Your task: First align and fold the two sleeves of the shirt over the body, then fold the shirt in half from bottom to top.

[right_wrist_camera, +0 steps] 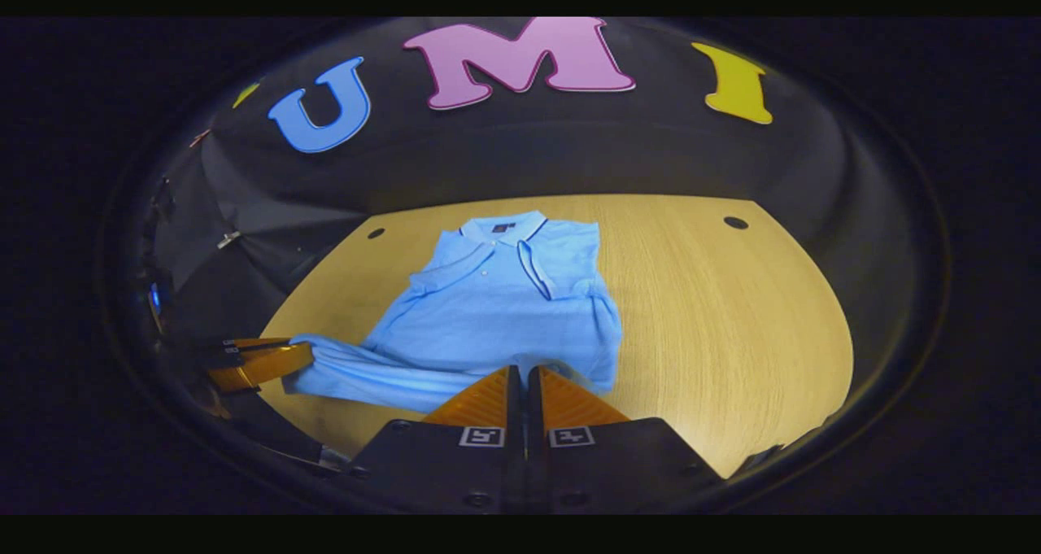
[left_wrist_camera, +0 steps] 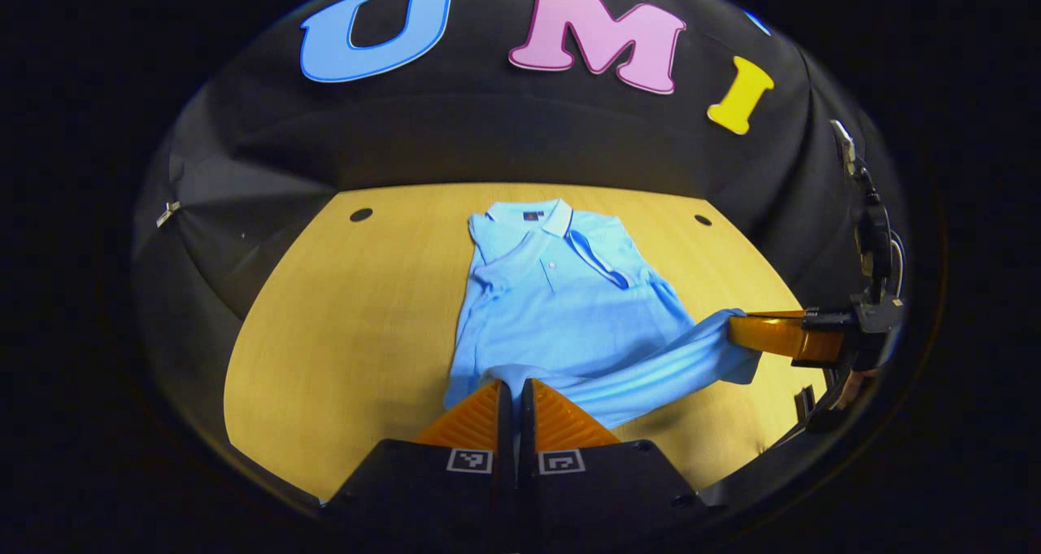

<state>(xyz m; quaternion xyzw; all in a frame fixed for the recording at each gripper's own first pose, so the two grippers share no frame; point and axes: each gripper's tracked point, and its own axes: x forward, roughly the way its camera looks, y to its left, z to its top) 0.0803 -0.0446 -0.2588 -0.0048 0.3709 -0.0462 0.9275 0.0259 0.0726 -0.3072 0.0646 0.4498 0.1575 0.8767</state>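
Wooden table (left_wrist_camera: 341, 359): 1 blue shirt (left_wrist_camera: 561, 302), sleeves folded, its bottom hem pinched at 2 corners by closed left gripper (left_wrist_camera: 516, 385) and right gripper (right_wrist_camera: 524, 371).

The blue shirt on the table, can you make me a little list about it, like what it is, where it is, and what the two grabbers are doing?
thing: light blue polo shirt, collar toward the booth wall
where: lying on the wooden table
sleeves: both look folded over the body
bottom hem: lifted off the table at both corners
left gripper: shut on one hem corner
right gripper: shut on the other hem corner
next, probably: carry the hem up toward the collar
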